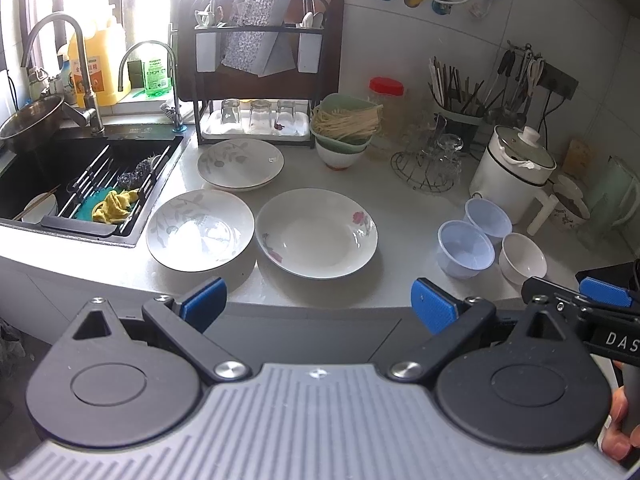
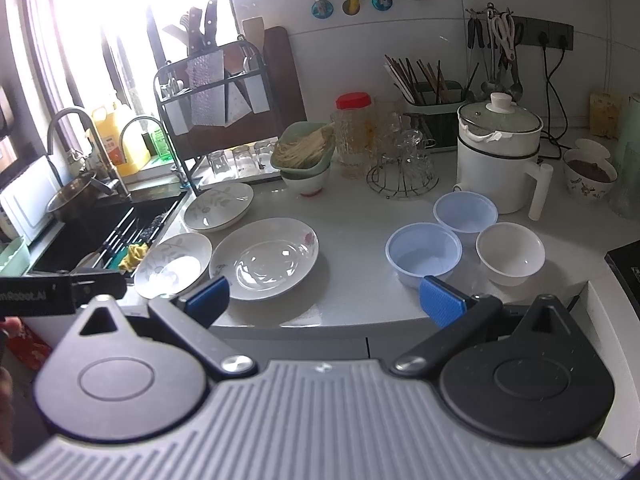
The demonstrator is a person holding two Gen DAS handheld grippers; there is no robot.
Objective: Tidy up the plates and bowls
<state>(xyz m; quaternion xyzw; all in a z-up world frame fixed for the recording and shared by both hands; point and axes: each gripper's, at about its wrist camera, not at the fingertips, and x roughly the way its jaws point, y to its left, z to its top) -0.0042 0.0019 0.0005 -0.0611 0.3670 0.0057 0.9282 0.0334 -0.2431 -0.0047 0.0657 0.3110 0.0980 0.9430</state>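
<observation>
Three shallow plates lie on the white counter (image 1: 400, 208): a rose-patterned plate (image 1: 316, 233) (image 2: 264, 258) in the middle, a grey-leaf plate (image 1: 200, 229) (image 2: 173, 265) to its left by the sink, and another leaf plate (image 1: 240, 164) (image 2: 219, 206) behind. To the right stand two pale blue plastic bowls (image 1: 466, 249) (image 2: 423, 253), (image 1: 489, 216) (image 2: 465, 212) and a white bowl (image 1: 523, 258) (image 2: 510, 253). My left gripper (image 1: 318, 306) hangs open before the counter's front edge, nothing between its blue pads. My right gripper (image 2: 326, 298) is open too, short of the bowls.
A black sink (image 1: 80, 176) with a rack and a yellow cloth lies at the left. At the back stand a dish rack (image 1: 256, 80) with glasses, a green basket of noodles (image 1: 346, 122), a wire glass stand (image 1: 430, 164) and a white electric pot (image 1: 512, 172) (image 2: 498, 152).
</observation>
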